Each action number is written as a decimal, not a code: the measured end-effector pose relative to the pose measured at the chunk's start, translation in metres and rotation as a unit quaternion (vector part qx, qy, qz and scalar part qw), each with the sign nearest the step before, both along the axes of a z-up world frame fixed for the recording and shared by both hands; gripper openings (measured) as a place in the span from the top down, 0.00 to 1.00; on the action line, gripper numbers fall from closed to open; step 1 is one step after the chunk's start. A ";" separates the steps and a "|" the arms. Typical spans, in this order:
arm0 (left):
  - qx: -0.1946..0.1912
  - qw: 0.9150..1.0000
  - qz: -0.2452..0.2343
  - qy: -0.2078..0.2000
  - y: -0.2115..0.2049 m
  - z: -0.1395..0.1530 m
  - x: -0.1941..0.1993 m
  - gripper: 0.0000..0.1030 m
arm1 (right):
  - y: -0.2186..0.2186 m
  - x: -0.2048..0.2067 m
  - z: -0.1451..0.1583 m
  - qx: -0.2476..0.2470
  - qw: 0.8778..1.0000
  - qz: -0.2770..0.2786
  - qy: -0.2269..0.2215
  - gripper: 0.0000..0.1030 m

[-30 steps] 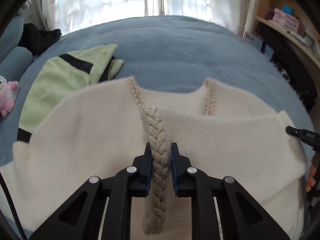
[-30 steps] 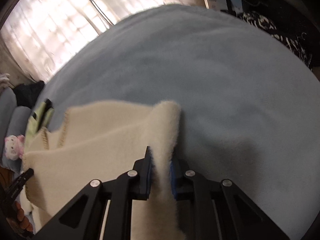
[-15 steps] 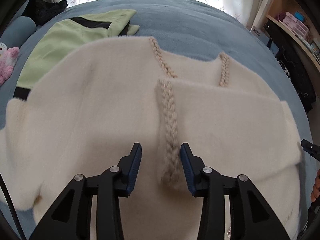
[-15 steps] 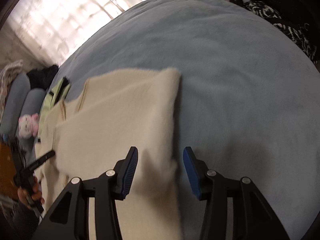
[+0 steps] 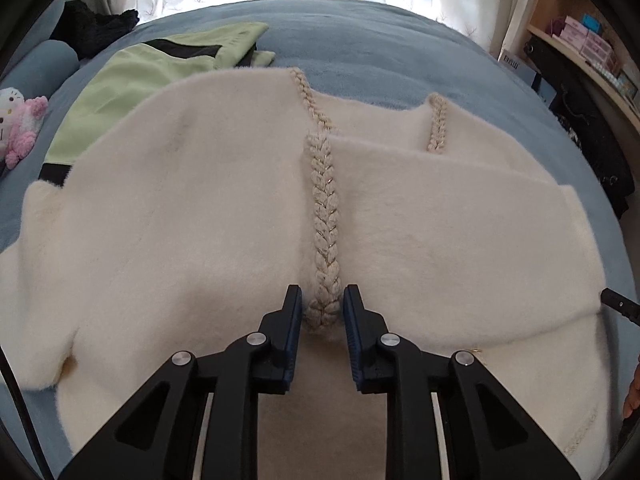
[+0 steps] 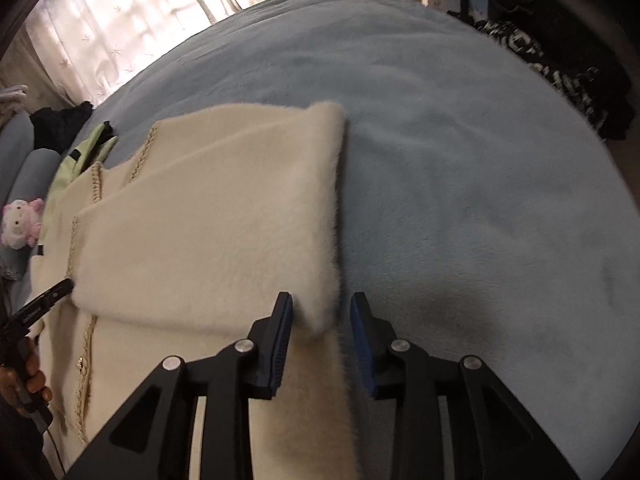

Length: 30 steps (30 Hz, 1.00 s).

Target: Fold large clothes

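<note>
A cream fuzzy cardigan (image 5: pixel 192 216) with braided trim (image 5: pixel 324 216) lies spread on a blue bed. Its right part is folded over toward the middle and lies flat (image 5: pixel 452 232). My left gripper (image 5: pixel 322 312) is open, with the lower end of the braided trim between its jaws, untouched. In the right wrist view the folded part (image 6: pixel 224 216) ends at a fold edge along the right side. My right gripper (image 6: pixel 322 312) is open over the near corner of that fold edge. The tip of the left gripper shows at the left (image 6: pixel 40 304).
A light green garment with black bands (image 5: pixel 132 80) lies beyond the cardigan at the left. A pink plush toy (image 5: pixel 20 120) and dark clothes (image 5: pixel 92 28) sit at the bed's left. Shelves (image 5: pixel 588 52) and dark items stand at the right. Bare blue blanket (image 6: pixel 480 184) lies right of the cardigan.
Both grippers let go of the cardigan and opened. The folded right part now lies flat. Both grippers pulled back a little toward the near hem.
</note>
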<state>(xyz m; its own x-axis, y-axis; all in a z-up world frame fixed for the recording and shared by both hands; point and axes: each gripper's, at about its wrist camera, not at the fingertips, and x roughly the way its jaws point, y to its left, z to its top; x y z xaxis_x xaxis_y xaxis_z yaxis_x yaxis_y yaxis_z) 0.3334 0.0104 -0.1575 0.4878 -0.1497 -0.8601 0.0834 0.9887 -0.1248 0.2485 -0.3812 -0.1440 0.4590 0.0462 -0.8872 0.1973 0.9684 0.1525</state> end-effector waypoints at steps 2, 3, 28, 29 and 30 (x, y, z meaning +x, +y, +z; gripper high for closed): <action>-0.013 1.000 0.006 -0.014 0.006 0.012 -0.007 0.81 | 0.004 -0.003 0.013 -0.012 1.000 -0.006 -0.001 0.56; -0.018 1.000 0.009 -0.019 0.010 0.017 -0.010 0.81 | 0.006 -0.005 0.019 -0.011 1.000 -0.005 -0.005 0.53; 0.047 0.999 0.016 -0.020 -0.048 -0.011 0.008 0.77 | 0.080 0.036 -0.020 -0.006 0.998 0.057 -0.033 0.52; 0.046 0.999 0.022 -0.018 -0.039 -0.012 0.009 0.78 | 0.069 0.033 -0.019 -0.017 0.998 0.044 -0.035 0.52; 0.033 0.999 0.022 -0.014 -0.029 -0.013 0.011 0.79 | 0.058 0.030 -0.018 -0.023 0.999 0.032 -0.035 0.53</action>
